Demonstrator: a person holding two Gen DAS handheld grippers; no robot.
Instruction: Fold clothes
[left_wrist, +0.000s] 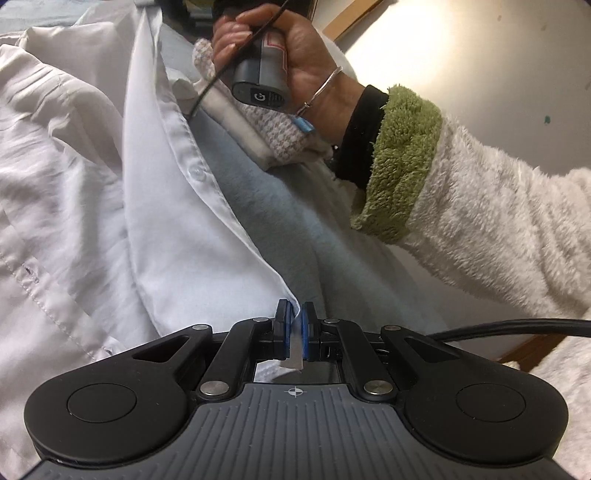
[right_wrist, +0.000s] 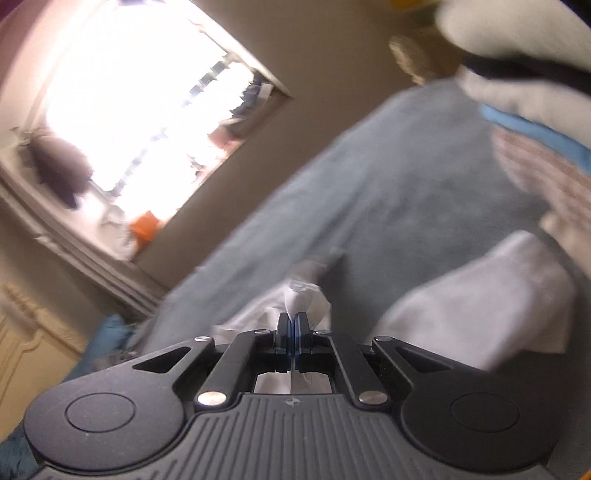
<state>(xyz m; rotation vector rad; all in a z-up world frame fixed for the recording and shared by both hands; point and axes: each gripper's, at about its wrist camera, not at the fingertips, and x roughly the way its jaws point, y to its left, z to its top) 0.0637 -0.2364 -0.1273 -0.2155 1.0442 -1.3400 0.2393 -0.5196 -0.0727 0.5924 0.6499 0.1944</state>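
A white button-up shirt (left_wrist: 110, 192) lies spread over a grey-blue blanket (left_wrist: 280, 221). My left gripper (left_wrist: 295, 314) is shut on the shirt's front edge, the cloth pinched between its blue pads. A hand (left_wrist: 295, 48) in a fluffy white sleeve with a green cuff holds the other gripper's handle near the collar end. The right wrist view is blurred: my right gripper (right_wrist: 292, 321) is shut on a bunched bit of the white shirt (right_wrist: 306, 295), and more of its cloth hangs at the right.
A houndstooth cloth and a folded white piece (left_wrist: 258, 125) lie on the blanket under the hand. The blanket (right_wrist: 369, 206) stretches ahead, with a bright window (right_wrist: 140, 110) and wall beyond. A striped cloth (right_wrist: 546, 173) sits at the right.
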